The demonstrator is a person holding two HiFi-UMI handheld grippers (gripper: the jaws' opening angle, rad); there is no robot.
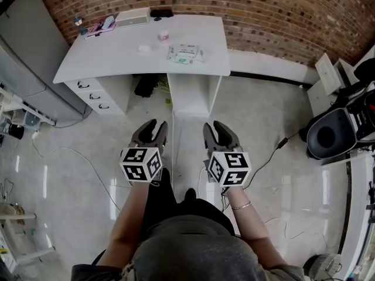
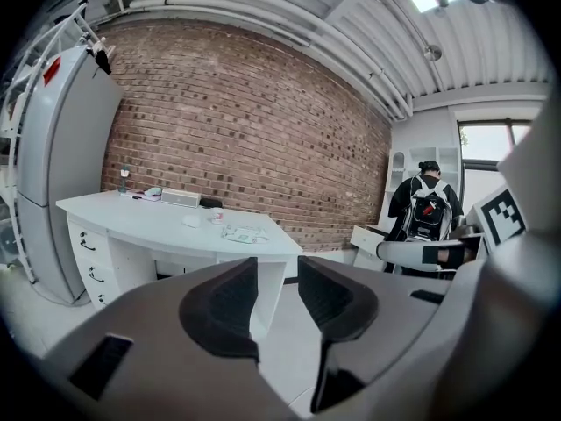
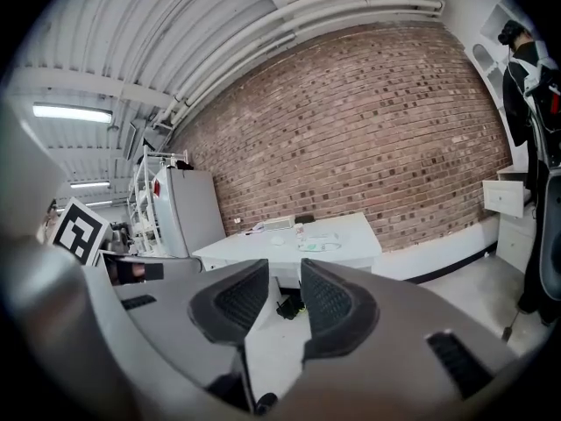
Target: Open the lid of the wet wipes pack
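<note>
The wet wipes pack [image 1: 185, 53] is a flat white and green packet lying on the white desk [image 1: 111, 60], towards its right end. It also shows small and far off in the left gripper view as the pack [image 2: 243, 232] and in the right gripper view as the pack [image 3: 317, 246]. My left gripper [image 1: 155, 127] and right gripper [image 1: 215, 127] are held side by side over the floor, well short of the desk. Both point towards it. The left gripper [image 2: 278, 266] stands open with nothing between its pads, and so does the right gripper [image 3: 285, 270].
On the desk are a small cup [image 1: 164, 36], a white pad [image 1: 144, 48], a long white box [image 1: 132, 19] and a black object [image 1: 161, 12]. A grey cabinet [image 1: 26, 51] stands left. An office chair [image 1: 334, 134] and cables [image 1: 275, 148] lie right. A person with a backpack [image 2: 428, 213] stands far right.
</note>
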